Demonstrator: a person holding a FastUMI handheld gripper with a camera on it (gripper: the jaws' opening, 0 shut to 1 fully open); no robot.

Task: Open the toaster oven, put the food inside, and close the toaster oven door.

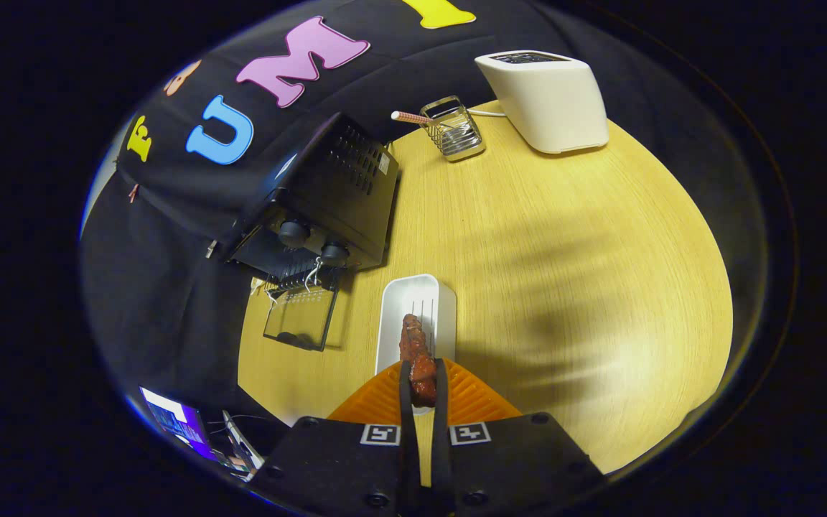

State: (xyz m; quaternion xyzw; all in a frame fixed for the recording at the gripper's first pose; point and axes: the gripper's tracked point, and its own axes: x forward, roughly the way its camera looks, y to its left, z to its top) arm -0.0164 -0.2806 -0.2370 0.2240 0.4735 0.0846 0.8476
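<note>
The food [419, 359], a reddish-brown chunk of what looks like meat, sits low in the middle of the frame, pinched between the two fingers of the claw [422, 388]; both fingers press its sides, so the claw is clenched on it. It hangs over a white tray [413, 301] that lies on the tabletop [564, 273] just ahead of the fingers, and appears lifted clear of the tray, though the angle makes that hard to confirm.

To the upper left of the tray stands the black oven [327, 201], with two knobs on its front and its glass door [300, 324] swung down flat onto the tabletop. Judging from this, the opening step is done and the carrying step is in hand. The next move likely calls for a swing left and forward to bring the food level with the oven mouth, clearing the lowered door and the wire rack at its lip, before the fingers let go.

The oven's cavity is dark and seen at a steep slant, so its inside cannot be made out. The far end of the food is foreshortened.

Farther off, at upper right, a white toaster [550, 100] stands beside a wire holder [455, 129] with a striped straw [410, 117]. At lower left a lit screen [173, 420] is cut off.
</note>
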